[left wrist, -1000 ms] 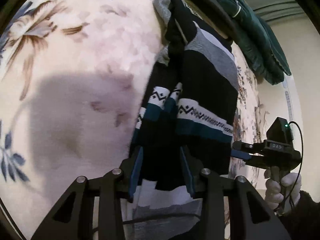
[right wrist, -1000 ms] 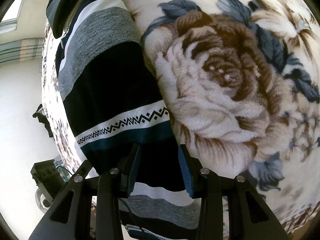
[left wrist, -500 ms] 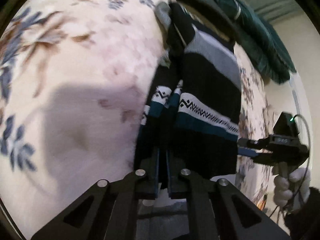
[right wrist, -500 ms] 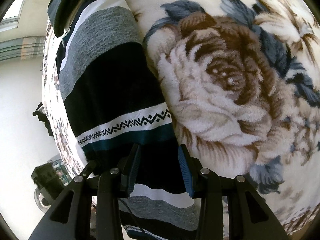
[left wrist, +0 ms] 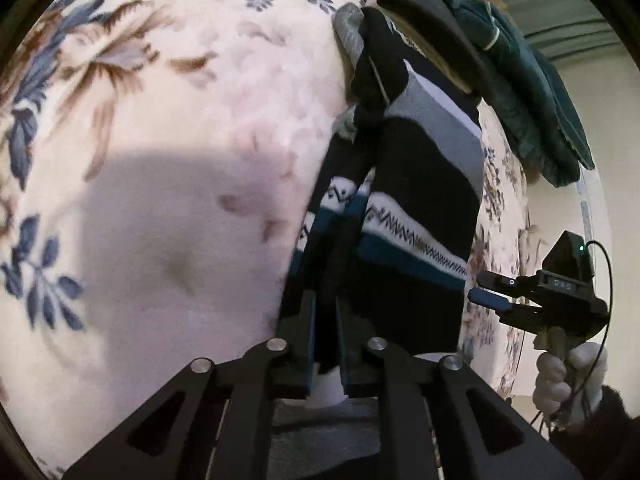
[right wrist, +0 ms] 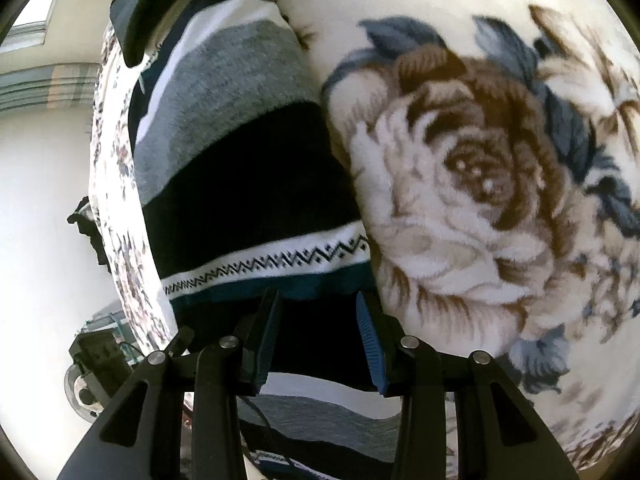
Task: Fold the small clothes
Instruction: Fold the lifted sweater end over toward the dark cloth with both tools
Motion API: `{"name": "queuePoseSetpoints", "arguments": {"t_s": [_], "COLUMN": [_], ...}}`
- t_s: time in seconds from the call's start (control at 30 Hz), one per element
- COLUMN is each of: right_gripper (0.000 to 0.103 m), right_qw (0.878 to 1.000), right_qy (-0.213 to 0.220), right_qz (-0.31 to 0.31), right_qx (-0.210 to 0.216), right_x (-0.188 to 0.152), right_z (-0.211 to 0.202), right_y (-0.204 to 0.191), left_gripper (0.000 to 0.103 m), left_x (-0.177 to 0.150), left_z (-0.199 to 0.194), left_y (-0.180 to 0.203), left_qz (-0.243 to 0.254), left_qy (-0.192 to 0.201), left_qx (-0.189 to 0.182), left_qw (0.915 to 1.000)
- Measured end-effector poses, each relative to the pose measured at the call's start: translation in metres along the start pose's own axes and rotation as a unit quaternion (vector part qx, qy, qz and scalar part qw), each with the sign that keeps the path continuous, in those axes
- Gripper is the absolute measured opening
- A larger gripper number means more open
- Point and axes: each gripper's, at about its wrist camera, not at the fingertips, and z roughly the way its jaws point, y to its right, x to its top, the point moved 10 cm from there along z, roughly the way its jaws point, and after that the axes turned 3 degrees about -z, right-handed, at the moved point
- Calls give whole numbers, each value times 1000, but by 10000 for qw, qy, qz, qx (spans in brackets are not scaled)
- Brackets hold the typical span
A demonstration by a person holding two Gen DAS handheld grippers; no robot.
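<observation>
While one black, grey and white striped knit sweater (left wrist: 424, 184) lies along the cream floral fleece bed blanket (left wrist: 160, 200) edge, the left gripper (left wrist: 325, 332) pinches its raised fold and the right gripper (right wrist: 318, 320) gapes wide over its hem.

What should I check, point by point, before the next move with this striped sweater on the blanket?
1. Left hand-held gripper shut on a sweater fold: ok, the jaws stand narrow with dark fabric pinched between them.
2. Right hand-held gripper gripping: not ok, the jaws stand wide apart over the hem.
3. Fabric lies between the right fingers: ok, the dark hem fills the gap.
4. Sweater flat on the blanket: not ok, it bunches along its left edge in the left wrist view.
5. Green garment apart from the sweater: cannot tell, they overlap at the far end.
6. How many layers the left gripper holds: cannot tell.
</observation>
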Motion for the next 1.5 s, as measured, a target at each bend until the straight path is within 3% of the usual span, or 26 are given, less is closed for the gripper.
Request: {"name": "queuePoseSetpoints", "arguments": {"t_s": [0.03,0.1,0.2,0.33,0.37,0.4,0.47,0.5,0.53,0.57,0.67,0.73,0.83,0.87,0.9,0.97,1.07,1.13,1.17,1.23,1.33,1.37,1.4,1.43,1.47,1.5], "right_gripper": [41,41,50,51,51,51,51,44,32,11,8,8,9,18,36,50,50,50,50,50,50,50,47,39,10,7], "right_qw": [10000,9999,9992,9974,9969,9961,9949,9949,9951,9949,9961,9969,9972,9968,9963,9947,9943,9946,9952,9959,9968,9969,9963,9958,9935,9923], "right_qy": [28,105,341,496,505,479,414,421,492,691,673,566,421,484,585,841,907,850,785,728,629,614,675,745,923,987], "right_qz": [30,66,104,104,115,157,211,191,114,-29,-323,-498,-474,-469,-462,-430,-314,-289,-288,-363,-433,-428,-467,-507,-660,-744], "right_qx": [2,55,189,510,592,723,900,896,851,740,463,227,401,440,429,417,457,512,502,396,237,255,237,177,80,26], "right_x": [5,16,48,85,98,106,118,122,124,127,128,132,146,155,163,187,223,238,245,255,262,263,264,264,264,263], "right_z": [-3,-7,-16,-19,-18,-16,-11,-9,-10,-14,-14,-14,-28,-34,-40,-49,-45,-39,-34,-25,-10,-7,-5,-6,-8,-10], "right_y": [1,2,2,-8,-12,-16,-22,-24,-27,-31,-35,-33,-36,-36,-36,-37,-43,-47,-50,-55,-61,-63,-65,-65,-70,-73], "left_gripper": [13,33,43,40,14,9,8,8,8,8,11,13,18,28,29,29,31,46,61,66,61,28,4,4,4,4], "left_x": [7,25,64,87,89,91,95,98,100,100,96,98,112,120,126,149,175,191,202,219,240,243,244,243,245,246], "left_z": [-2,0,21,55,60,66,60,52,47,45,47,41,32,35,37,42,35,36,42,59,80,81,85,83,82,75], "left_y": [4,9,31,53,56,61,61,57,53,48,37,52,73,77,77,77,78,78,76,71,71,72,72,74,78,79], "left_qz": [-10,-60,-4,168,229,323,357,345,290,244,321,466,683,689,686,596,451,420,370,272,394,467,578,630,655,690], "left_qy": [39,152,189,-81,-75,-151,-26,90,158,117,-106,-284,-248,-201,-164,-39,195,277,315,290,323,383,354,388,451,585], "left_qx": [-72,-109,-369,-507,-486,-463,-405,-372,-360,-408,-368,-345,-358,-363,-365,-289,-403,-437,-432,-368,-297,-275,-139,-136,-185,-195], "left_qw": [10000,9998,9991,9985,9985,9983,9985,9987,9988,9988,9988,9979,9967,9968,9968,9978,9980,9978,9979,9985,9983,9978,9976,9972,9967,9957]}}
